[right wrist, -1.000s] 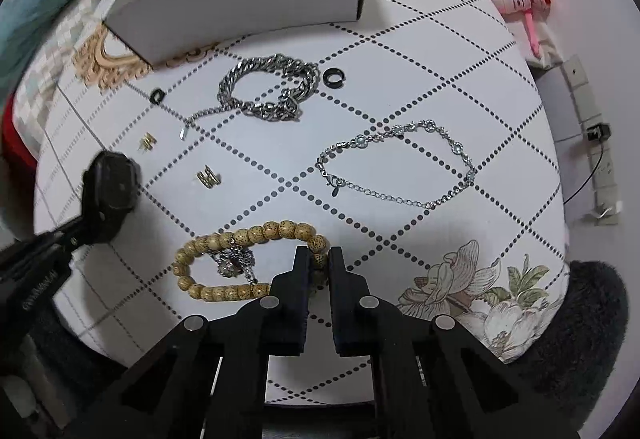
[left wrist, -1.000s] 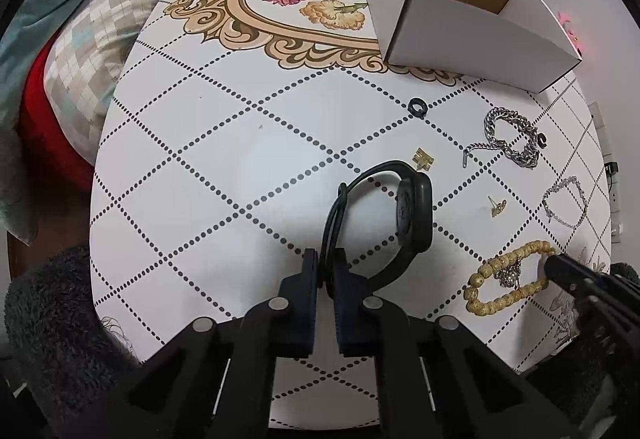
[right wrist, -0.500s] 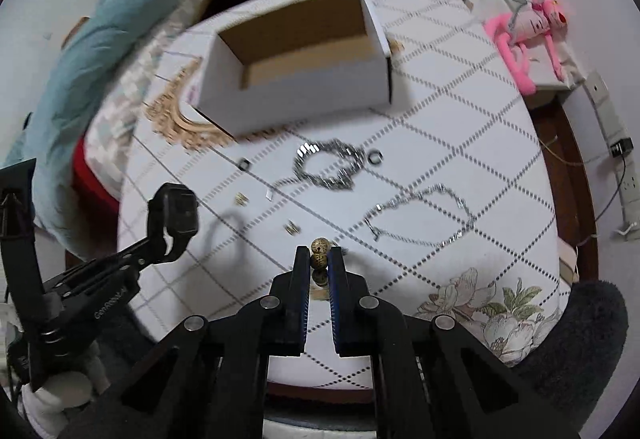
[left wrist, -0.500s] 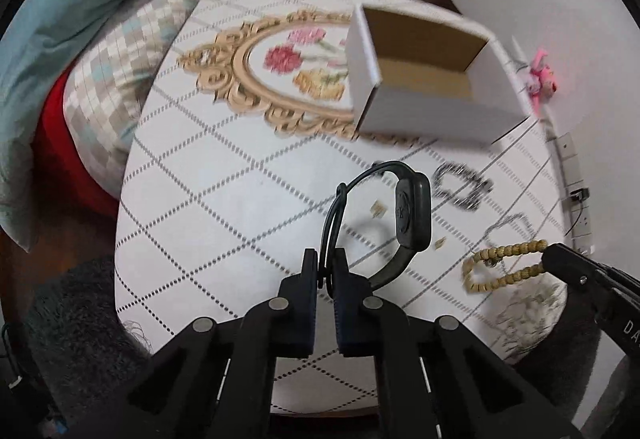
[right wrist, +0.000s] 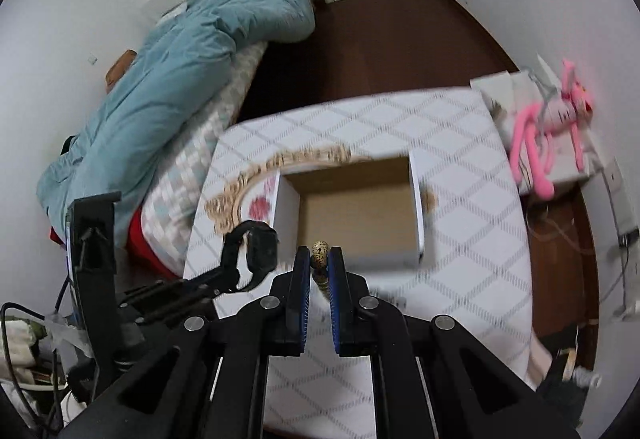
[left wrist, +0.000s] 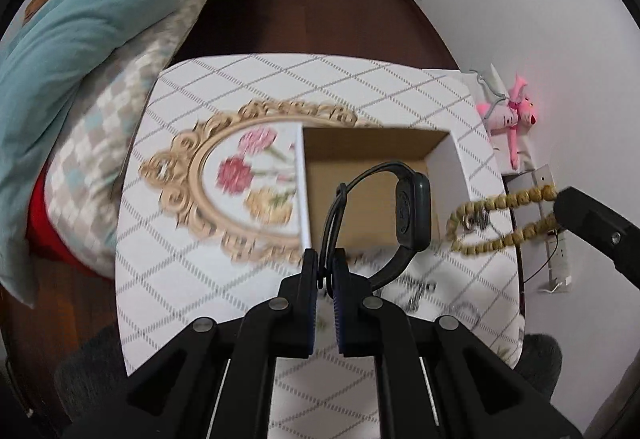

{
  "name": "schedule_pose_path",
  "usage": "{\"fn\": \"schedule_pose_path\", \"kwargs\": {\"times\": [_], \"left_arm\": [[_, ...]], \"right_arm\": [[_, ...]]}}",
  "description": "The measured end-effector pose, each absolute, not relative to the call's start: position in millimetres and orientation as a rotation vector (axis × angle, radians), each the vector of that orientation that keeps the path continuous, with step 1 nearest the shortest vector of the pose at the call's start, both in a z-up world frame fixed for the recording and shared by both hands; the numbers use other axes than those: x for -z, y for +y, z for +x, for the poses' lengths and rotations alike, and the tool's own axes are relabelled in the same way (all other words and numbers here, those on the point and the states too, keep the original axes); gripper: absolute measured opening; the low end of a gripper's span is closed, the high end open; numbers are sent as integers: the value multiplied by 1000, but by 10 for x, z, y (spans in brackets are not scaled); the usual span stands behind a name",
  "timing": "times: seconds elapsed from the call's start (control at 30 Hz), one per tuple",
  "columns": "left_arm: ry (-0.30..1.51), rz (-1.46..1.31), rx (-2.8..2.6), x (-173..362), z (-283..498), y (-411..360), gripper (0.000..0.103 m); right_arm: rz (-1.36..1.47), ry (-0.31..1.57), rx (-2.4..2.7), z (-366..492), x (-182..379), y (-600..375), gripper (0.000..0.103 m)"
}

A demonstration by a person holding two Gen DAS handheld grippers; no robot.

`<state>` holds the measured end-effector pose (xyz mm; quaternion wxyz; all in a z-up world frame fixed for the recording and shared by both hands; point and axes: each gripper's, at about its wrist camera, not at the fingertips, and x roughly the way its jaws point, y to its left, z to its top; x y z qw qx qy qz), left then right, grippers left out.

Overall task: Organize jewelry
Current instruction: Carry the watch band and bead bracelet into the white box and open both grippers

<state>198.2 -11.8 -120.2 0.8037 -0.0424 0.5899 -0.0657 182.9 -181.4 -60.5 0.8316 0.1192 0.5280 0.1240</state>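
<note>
Left gripper (left wrist: 327,263) is clamped tight on the strap of a black watch (left wrist: 412,215), which hangs in the air over the near edge of the open cardboard box (left wrist: 360,159) on the patterned table (left wrist: 168,279). Right gripper (right wrist: 319,267) is pinched closed on a tan bead bracelet (left wrist: 500,215), held aloft just right of the watch, near the box's right wall. Jewelry on the table nearer than the box is too blurred to identify.
</note>
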Motion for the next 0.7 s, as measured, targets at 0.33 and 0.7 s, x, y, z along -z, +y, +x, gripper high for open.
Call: {"fn": "schedule_pose_path", "kwargs": {"times": [0.33,0.7], "left_arm": [[1371,-80,168,1481,2612,-276,12],[1328,-79,89,1384,2660,-128,68]], "right_arm": [[265,1205,-264,2608,972,-1850,9],[266,1382,-250,2751,1640,-1990,41]]}}
